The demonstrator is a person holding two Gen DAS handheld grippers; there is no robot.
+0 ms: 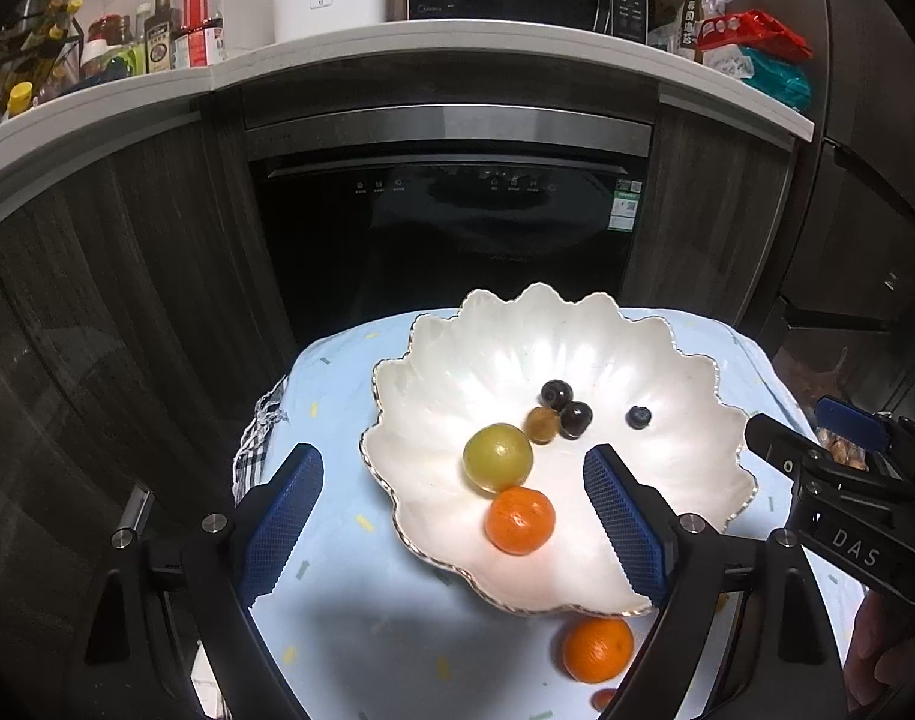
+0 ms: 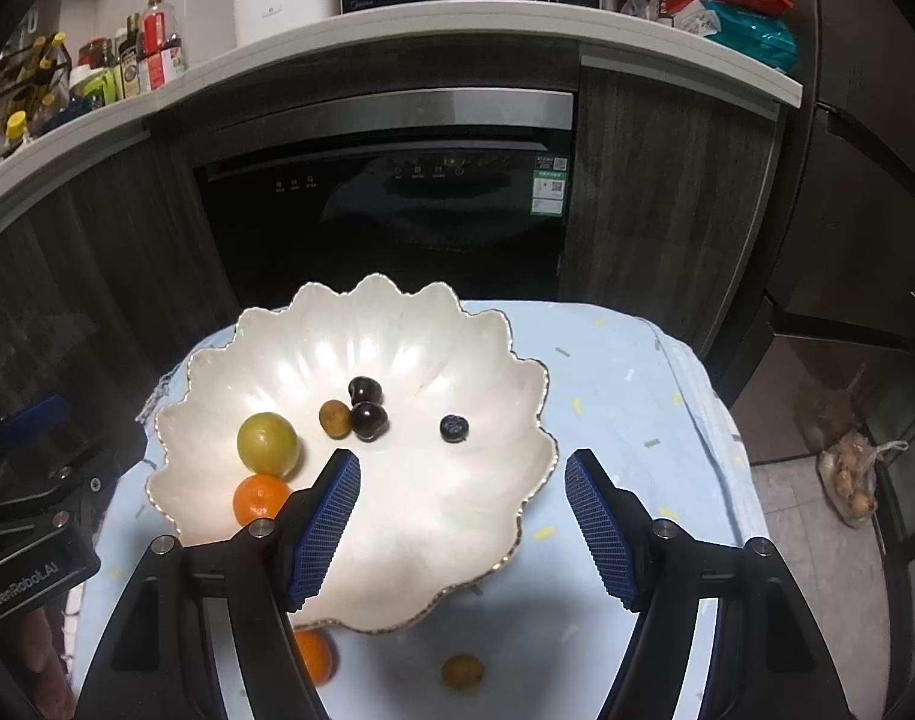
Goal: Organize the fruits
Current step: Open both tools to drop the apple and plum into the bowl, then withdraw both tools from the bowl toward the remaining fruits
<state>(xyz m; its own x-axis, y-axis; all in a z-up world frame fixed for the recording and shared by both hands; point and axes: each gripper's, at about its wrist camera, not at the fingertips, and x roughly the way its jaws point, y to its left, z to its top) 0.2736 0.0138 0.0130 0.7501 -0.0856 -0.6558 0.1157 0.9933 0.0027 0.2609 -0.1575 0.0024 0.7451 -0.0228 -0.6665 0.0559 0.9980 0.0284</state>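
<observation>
- Left wrist view: scalloped white bowl [image 1: 667, 360] on the blue cloth [image 1: 349, 618] holds a green fruit [image 1: 497, 457], an orange [image 1: 519, 519], a small brown fruit [image 1: 542, 423], two dark cherries [image 1: 566, 407] and a blueberry [image 1: 638, 417].
- Left gripper [image 1: 454, 525] jaws wide, nothing between them.
- Right gripper [image 2: 462, 525] jaws apart, empty.
- Still outside the bowl: second orange [image 1: 597, 649], brown fruit [image 2: 462, 671]. Judged well past halfway.

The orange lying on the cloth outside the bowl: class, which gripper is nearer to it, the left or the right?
Left. The orange lies just inside the left gripper's right-hand finger. The right gripper has it outside its left-hand finger, beyond the shell-shaped bowl's near rim.
</observation>
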